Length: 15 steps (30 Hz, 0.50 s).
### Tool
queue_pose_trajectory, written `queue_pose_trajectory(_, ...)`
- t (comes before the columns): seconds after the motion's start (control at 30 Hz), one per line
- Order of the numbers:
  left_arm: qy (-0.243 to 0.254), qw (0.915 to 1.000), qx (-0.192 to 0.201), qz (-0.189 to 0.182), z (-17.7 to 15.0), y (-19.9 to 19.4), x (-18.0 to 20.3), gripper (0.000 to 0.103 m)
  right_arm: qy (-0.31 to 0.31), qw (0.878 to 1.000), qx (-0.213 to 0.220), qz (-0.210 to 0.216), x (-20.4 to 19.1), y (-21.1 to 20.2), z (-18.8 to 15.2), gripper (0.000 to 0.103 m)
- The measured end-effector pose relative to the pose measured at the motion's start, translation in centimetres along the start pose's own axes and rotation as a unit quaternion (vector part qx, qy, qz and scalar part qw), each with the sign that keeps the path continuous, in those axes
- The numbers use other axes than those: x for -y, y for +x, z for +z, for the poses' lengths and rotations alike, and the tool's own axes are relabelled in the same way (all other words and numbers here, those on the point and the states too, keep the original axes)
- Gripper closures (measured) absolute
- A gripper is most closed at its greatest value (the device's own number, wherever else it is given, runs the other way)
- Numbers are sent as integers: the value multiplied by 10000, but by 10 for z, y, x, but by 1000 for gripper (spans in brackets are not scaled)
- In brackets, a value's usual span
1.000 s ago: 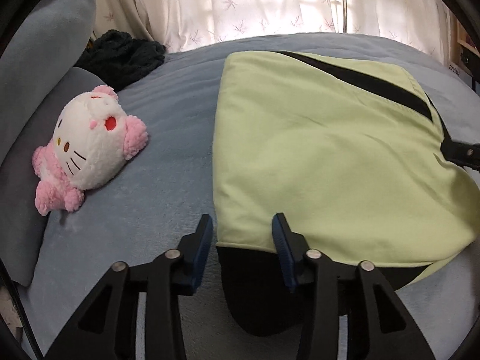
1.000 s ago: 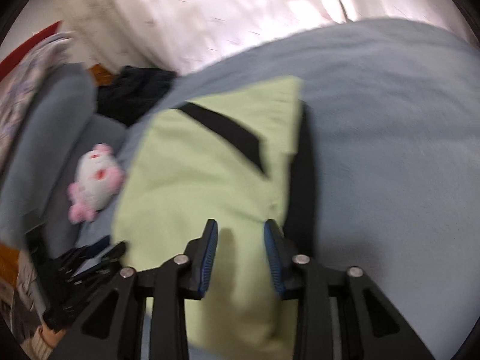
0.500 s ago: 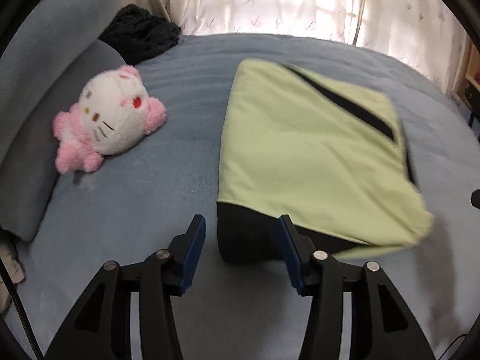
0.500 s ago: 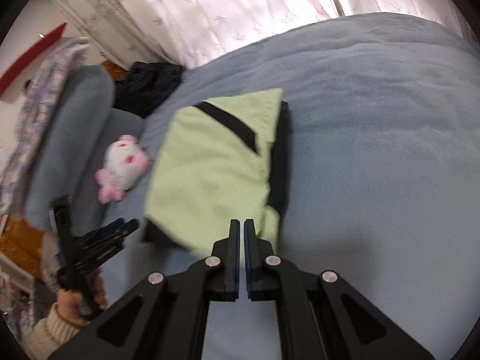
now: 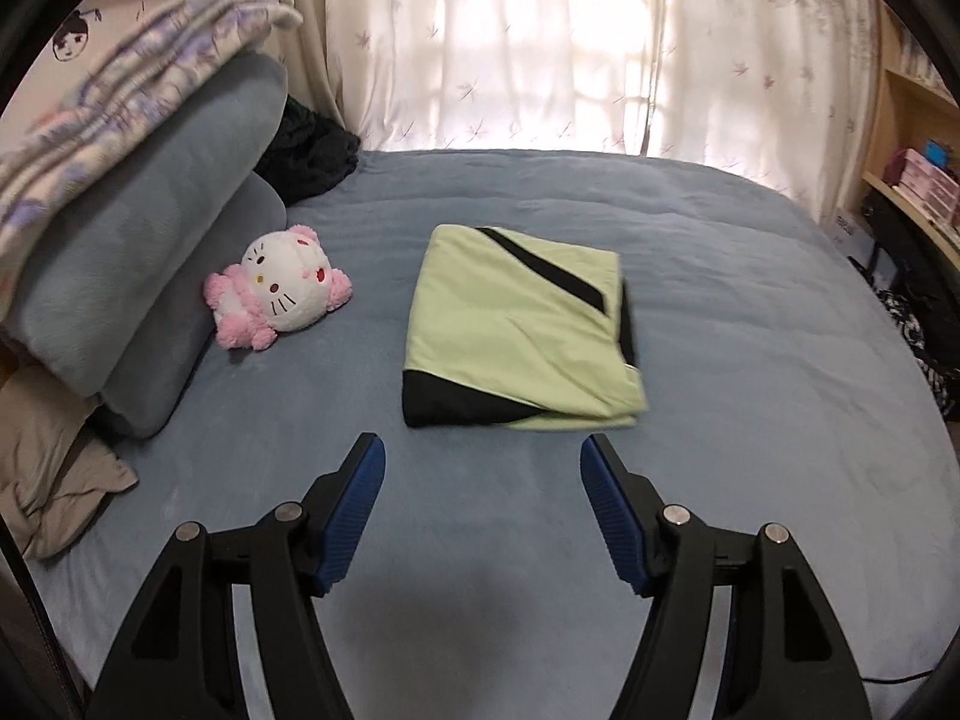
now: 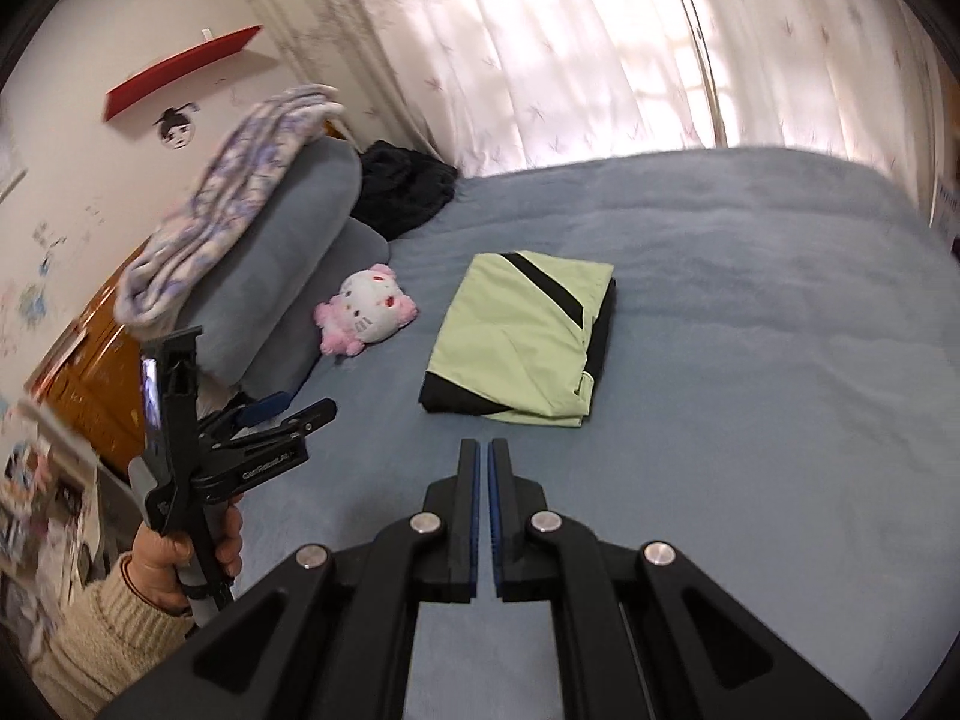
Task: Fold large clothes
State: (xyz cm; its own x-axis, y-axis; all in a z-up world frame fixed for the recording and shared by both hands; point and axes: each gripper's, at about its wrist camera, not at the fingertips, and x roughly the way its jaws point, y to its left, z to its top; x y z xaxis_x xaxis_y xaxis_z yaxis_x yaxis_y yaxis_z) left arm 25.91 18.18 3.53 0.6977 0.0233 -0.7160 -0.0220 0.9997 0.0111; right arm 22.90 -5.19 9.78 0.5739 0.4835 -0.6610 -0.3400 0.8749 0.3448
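A light green garment with black trim [image 5: 516, 324] lies folded into a flat rectangle on the grey-blue bed [image 5: 750, 312]. It also shows in the right wrist view as the folded garment [image 6: 522, 330]. My left gripper [image 5: 483, 468] hangs above the bed, short of the garment's near edge; its jaws are opening and nothing is between them. My right gripper [image 6: 483, 450] is shut and empty, held well back from the garment. In the right wrist view a hand in a cream sleeve [image 6: 174, 552] holds the left gripper [image 6: 294, 408] at the left.
A pink and white plush toy [image 5: 276, 294] lies left of the garment. Grey pillows [image 5: 150, 276] with a patterned blanket [image 5: 120, 114] on top are stacked at the left. A dark garment [image 5: 312, 150] sits by the curtains [image 5: 540, 42]. Shelves [image 5: 912, 180] stand at the right.
Both grippers drew back and up from the garment, which now lies farther off. The left jaws spread wider. The right jaws went from apart to shut.
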Motion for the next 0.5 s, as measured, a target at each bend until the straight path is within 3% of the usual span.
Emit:
queue_pose_trajectory(0.3, 108, 9990, 216, -372, -36, -111, 45, 36, -405, 9988, 229, 150, -30, -123, -50, 100)
queue_pose_trajectory(0.43, 175, 9985, 391, -343, -50, -147, 58, 23, -463, 9980, 427, 96, -32, -153, -69, 100)
queue_pose_trajectory(0.5, 185, 9979, 477, -398, -62, -161, 65, 22, -415, 9980, 477, 19, -29, -158, -82, 100)
